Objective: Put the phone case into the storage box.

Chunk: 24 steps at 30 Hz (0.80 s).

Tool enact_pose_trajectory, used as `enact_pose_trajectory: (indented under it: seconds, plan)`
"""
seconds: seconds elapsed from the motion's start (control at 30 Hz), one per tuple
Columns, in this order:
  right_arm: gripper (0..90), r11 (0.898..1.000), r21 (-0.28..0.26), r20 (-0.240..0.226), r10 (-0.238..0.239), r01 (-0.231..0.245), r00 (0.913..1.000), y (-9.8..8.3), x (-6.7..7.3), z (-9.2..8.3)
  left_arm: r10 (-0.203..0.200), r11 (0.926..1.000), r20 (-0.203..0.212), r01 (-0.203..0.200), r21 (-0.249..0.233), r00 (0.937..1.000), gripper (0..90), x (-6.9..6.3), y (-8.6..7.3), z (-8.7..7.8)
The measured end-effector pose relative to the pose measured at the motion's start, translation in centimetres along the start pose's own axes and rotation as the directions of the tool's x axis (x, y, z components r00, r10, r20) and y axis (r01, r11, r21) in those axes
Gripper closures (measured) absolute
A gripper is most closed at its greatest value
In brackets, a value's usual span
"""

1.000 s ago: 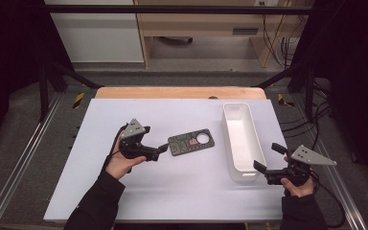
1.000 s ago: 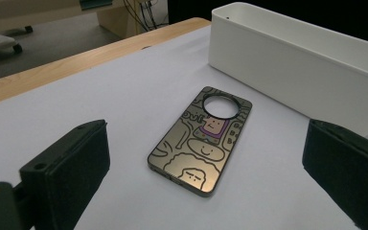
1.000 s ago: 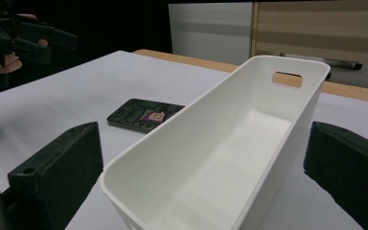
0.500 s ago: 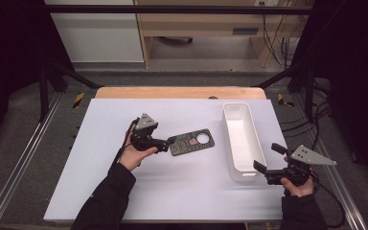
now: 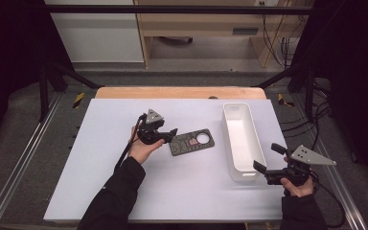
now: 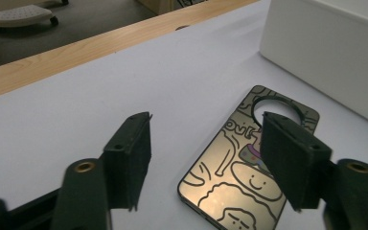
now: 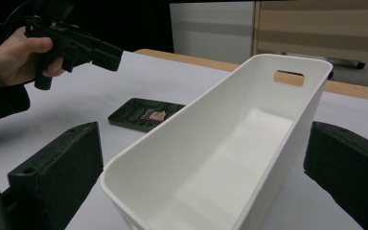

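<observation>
Tongs on the right (image 5: pixel 268 160) stand wide open just before the white bin's (image 5: pixel 242 143) near end. Farther off, the left tongs (image 6: pixel 211 158), jaws just closing but not yet touching, straddle the dark phone case (image 6: pixel 249 167) flat on the surface (image 5: pixel 100 158).

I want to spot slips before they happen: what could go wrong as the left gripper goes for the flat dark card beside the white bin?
The card lies flat on the table, so the left gripper, whose jaws have just been closing with nothing gripped, may skid over it or push it along. The white bin stands close beside it, so a pushed card could knock against the bin's wall. The right gripper straddles the bin's near end, open, and could nudge it.
</observation>
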State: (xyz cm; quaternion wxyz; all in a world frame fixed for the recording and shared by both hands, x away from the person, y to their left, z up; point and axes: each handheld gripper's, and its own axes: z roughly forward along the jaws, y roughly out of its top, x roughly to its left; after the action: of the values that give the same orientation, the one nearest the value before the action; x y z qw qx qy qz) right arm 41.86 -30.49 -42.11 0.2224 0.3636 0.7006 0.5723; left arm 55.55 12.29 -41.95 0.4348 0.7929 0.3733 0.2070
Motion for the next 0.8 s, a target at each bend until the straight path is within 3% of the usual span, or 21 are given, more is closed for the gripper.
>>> enact_pose_trajectory:
  seconds: [0.17, 0.8]
  plan:
    - [0.2, 1.000, 0.000, 0.001, 0.001, -0.001, 1.0000, 0.0, 0.0, 0.0, 0.000, 0.9998, -0.005, 0.000, 0.018, 1.0000, 50.8, 0.1, 0.2, 0.8]
    - [0.2, 1.000, 0.004, -0.003, 0.002, -0.002, 1.0000, -0.1, 0.0, 0.1, 0.016, 0.9946, -0.023, -0.013, 0.103, 0.9996, 83.6, 0.4, -1.0, 4.4]
